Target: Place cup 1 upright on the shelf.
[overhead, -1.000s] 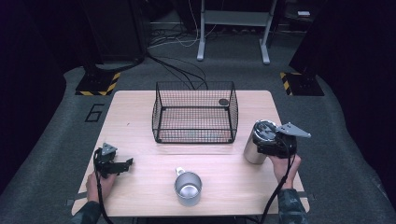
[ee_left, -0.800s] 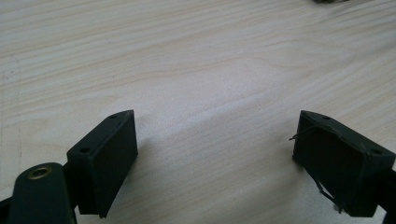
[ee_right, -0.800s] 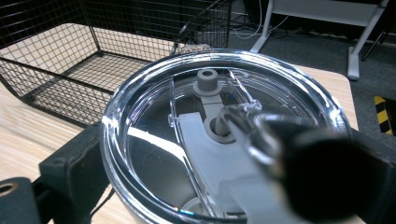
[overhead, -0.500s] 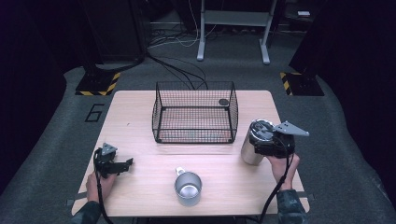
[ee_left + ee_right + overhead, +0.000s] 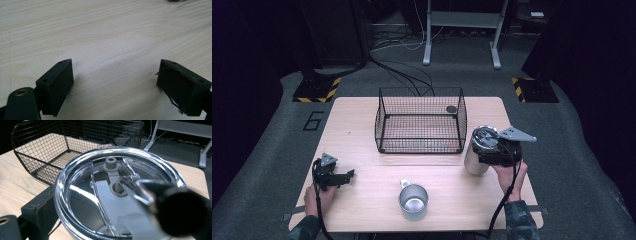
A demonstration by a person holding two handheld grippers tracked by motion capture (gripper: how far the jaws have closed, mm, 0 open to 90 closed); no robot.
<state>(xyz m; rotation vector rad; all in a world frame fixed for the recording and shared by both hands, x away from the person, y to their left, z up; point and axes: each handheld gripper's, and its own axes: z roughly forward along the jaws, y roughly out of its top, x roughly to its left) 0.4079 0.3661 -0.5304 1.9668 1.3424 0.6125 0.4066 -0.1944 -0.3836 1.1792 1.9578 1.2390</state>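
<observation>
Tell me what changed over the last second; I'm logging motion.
The right hand-held gripper, shut on the steel tumbler, shifted slightly left toward the wire basket. The left hand-held gripper, open, and the steel mug stayed put.

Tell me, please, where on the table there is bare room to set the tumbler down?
Free: the wide strip left of the wire basket above the left gripper, and between that gripper and the metal cup. Crowded: the right side, where the right gripper holds the tumbler beside the basket.
</observation>
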